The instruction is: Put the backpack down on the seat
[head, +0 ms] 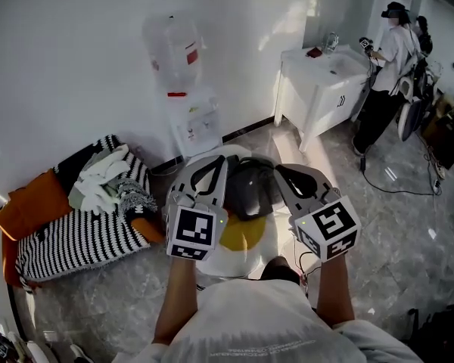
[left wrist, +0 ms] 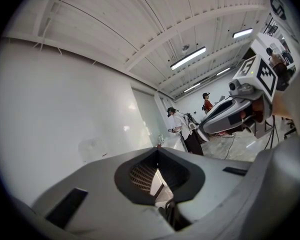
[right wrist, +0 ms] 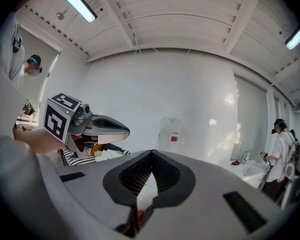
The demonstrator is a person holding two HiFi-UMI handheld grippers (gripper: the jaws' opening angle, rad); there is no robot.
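**Grippers shut, one on each side of the backpack**

Clock hours below are read in the head view, with 12 o'clock pointing away from the person.

The seat (head: 242, 234) is round and white with a yellow middle, and it stands straight ahead of the person at 12 o'clock. Its near half is bare. The backpack (head: 250, 187) is dark and lies over the far half. Its long axis seems to run from 12 to 6 o'clock. It looks as if it rests on the seat, but the frames do not show for certain that its full weight is there.

The left gripper (head: 214, 161) is just beside the backpack at its 9 o'clock. The right gripper (head: 281, 169) is just beside it at its 3 o'clock. Both point level toward 12 o'clock, parallel to the bag, so neither is clearly the nearer one.

In each gripper view the jaws meet at their tips. Only the room shows through the gap behind the tips, with no strap or cloth seen between the pads.

Any next move would probably run sideways: inward toward the backpack to take hold of it, or outward to leave it there.
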